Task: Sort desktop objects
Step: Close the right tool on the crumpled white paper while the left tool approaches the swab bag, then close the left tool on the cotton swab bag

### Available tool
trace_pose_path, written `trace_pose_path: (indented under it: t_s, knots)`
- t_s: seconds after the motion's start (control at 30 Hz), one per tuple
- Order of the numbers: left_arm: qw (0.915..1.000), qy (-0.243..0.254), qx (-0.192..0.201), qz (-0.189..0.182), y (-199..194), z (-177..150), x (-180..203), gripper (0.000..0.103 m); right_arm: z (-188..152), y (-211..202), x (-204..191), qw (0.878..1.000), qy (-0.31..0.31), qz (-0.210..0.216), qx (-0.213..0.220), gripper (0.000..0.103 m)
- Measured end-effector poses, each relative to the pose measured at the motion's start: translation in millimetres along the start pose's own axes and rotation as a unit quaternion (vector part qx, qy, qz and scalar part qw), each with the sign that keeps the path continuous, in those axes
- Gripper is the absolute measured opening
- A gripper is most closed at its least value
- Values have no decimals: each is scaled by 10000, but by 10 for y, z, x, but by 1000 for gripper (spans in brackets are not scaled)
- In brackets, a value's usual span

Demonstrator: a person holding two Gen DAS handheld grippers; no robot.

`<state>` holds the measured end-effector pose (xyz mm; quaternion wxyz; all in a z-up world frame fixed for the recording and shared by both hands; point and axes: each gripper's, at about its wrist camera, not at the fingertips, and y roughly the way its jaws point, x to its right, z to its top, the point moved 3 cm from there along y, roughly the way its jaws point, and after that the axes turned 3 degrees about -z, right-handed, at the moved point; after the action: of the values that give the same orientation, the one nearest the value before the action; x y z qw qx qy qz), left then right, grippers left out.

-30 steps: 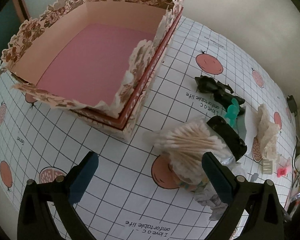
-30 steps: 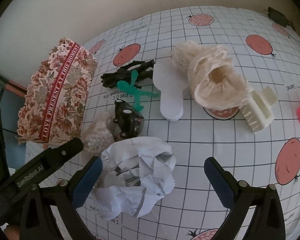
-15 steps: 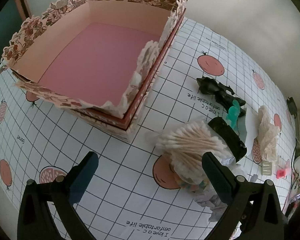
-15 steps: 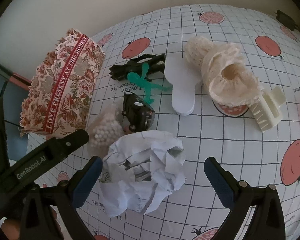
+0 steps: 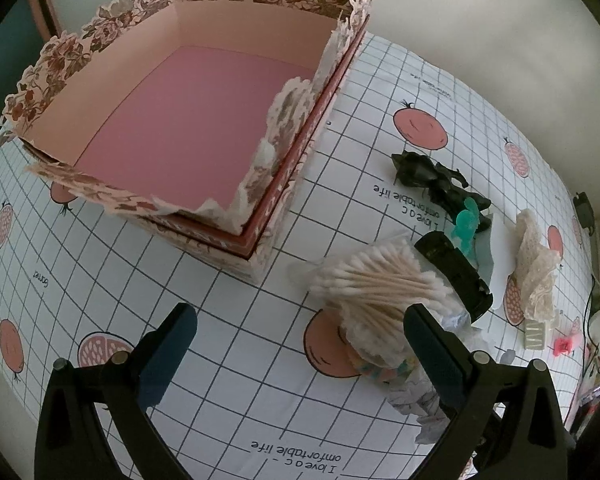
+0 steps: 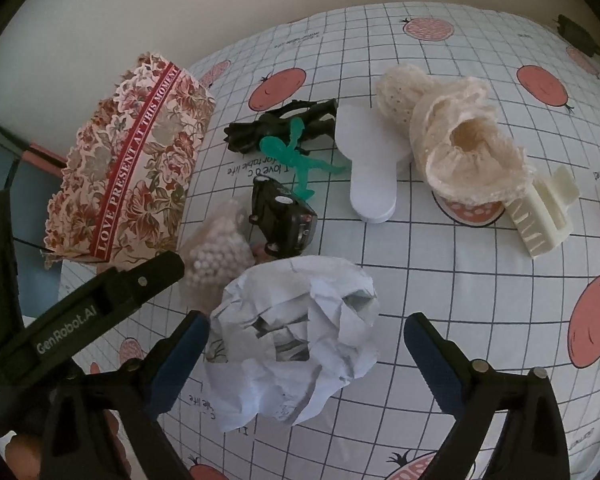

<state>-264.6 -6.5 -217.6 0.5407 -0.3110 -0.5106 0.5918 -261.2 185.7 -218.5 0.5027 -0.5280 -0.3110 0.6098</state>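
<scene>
Gridded cloth printed with pink fruit covers the table (image 6: 440, 280), bare wall behind. Near the right gripper (image 6: 306, 354), whose jaws gape wide and hold nothing, sits a crumpled paper ball (image 6: 296, 344), between the blue pads. Farther left stands the floral box (image 5: 188, 120), open and pink inside. Beside it lies a bag of cotton swabs (image 5: 384, 284), sticks running left to right. Over the cloth, the left gripper (image 5: 296, 352) is equally wide and holds nothing.

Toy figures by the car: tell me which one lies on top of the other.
The green figure. It lies across the black figure, and its legs reach towards the toy car; the black one lies underneath, nearer the floral box.
</scene>
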Motion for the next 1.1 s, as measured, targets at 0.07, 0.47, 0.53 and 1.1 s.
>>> trace_pose_path:
  t_s: [0.07,0.47,0.53,1.1]
  knots:
    - [10000,6,4,-24,8,0,13,103,-3,-9,8,10000,30,83,-12,93]
    - [9986,-23,49,-532,-13,3,91,103,-8,-61,7,9992,88,379,1,76]
    - [9980,-42,35,-623,-8,-1,100,103,-10,-75,16,9992,96,398,22,74]
    - [9956,5,6,-933,78,15,293,103,117,-274,303,9973,522,214,460,72]
